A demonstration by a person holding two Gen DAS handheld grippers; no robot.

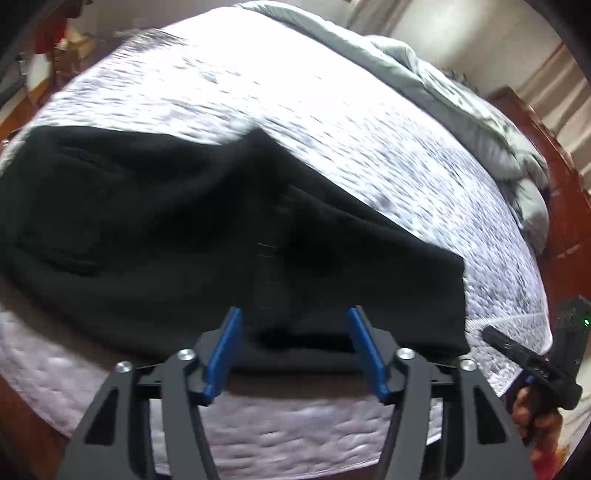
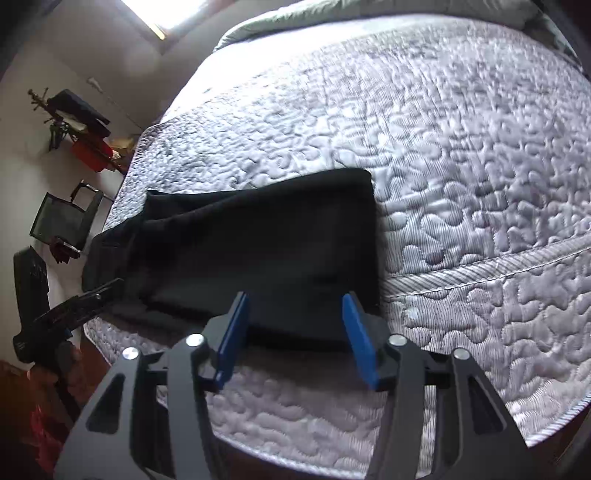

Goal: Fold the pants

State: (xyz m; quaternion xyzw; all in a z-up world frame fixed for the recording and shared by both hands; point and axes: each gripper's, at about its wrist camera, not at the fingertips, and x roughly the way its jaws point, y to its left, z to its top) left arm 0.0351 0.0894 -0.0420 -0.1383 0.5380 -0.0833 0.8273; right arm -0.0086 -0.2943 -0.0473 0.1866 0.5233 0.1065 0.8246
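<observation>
In the right wrist view, a chair (image 2: 62, 221) and cluttered shelf (image 2: 79, 129) stand at far left by a pale wall. The black pants (image 2: 258, 251) lie folded mid-frame on the quilted white bed (image 2: 461, 166). A grey blanket (image 1: 480, 110) bunches upper right. The left gripper (image 1: 293, 325) and right gripper (image 2: 293, 314) both gape apart, empty, above the pants' near edge.

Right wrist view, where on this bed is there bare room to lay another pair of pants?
The quilted mattress lies bare right of the black pants and beyond them, up to the grey duvet. A narrow strip is bare along the near edge. The left side is crowded: the pants reach that edge.
</observation>
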